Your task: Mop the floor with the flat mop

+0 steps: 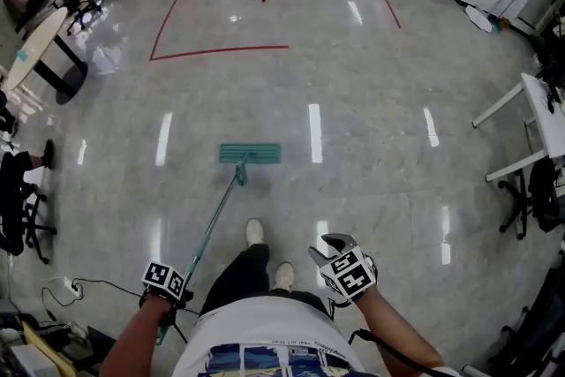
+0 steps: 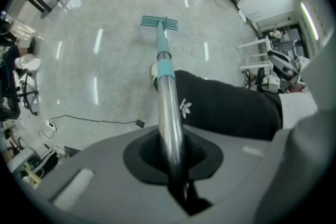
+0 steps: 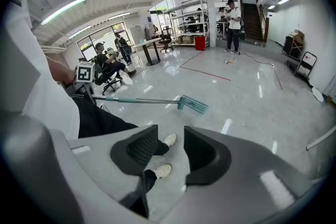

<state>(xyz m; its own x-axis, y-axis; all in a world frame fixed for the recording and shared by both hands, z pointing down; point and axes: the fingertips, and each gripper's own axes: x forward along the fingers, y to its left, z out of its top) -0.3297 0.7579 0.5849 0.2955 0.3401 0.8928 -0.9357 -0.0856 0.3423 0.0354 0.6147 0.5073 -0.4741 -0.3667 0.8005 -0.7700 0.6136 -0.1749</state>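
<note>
Left gripper view: the left gripper (image 2: 174,157) has its 2 jaws clamped on the mop handle (image 2: 168,102), at the end farthest from the mop head (image 1: 251,154). The right gripper (image 3: 170,147) gapes wide and empty, off the handle. The handle's long axis runs forward to the mop head, which lies flat on the floor (image 1: 380,101). Any push would likely follow that axis toward the red tape line (image 1: 221,51) beyond the mop head.
</note>
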